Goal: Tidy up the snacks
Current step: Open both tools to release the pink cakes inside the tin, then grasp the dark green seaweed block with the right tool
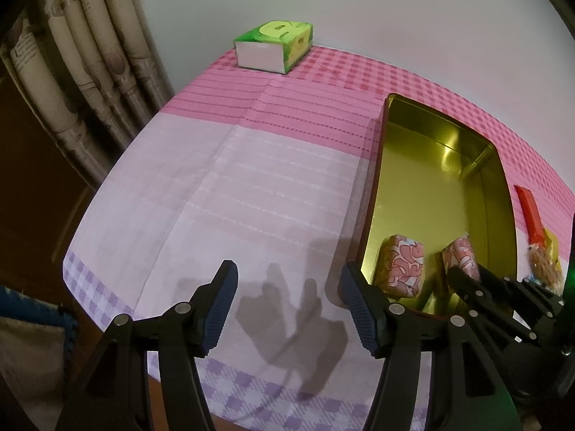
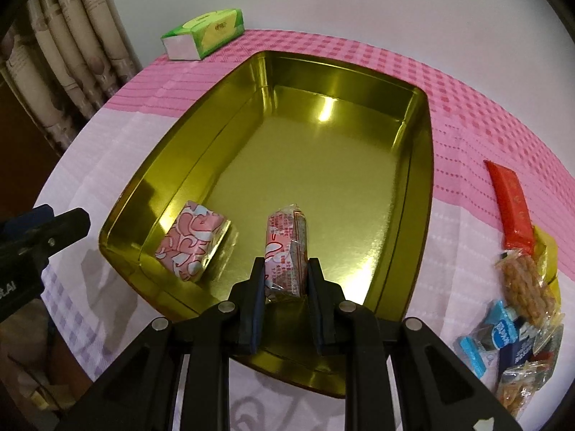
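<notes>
A gold tin [image 2: 420, 165] stands open on the pink tablecloth; in the left wrist view its left wall [image 1: 370, 194] faces me. A pink heart-patterned snack [image 2: 192, 242] lies inside at its near left, also in the left wrist view [image 1: 404, 269]. My right gripper [image 2: 285, 269] is shut on a second pink wrapped snack [image 2: 287, 248], held on edge over the tin's near end; it shows in the left wrist view [image 1: 463, 256]. My left gripper [image 1: 289, 280] is open and empty over the cloth, left of the tin.
A green tissue box [image 1: 275, 45] sits at the table's far edge. Right of the tin lie a red bar [image 2: 512, 204], a nut snack pack [image 2: 528, 283] and several blue-wrapped snacks [image 2: 503, 337]. Curtains [image 1: 82, 72] hang left of the table.
</notes>
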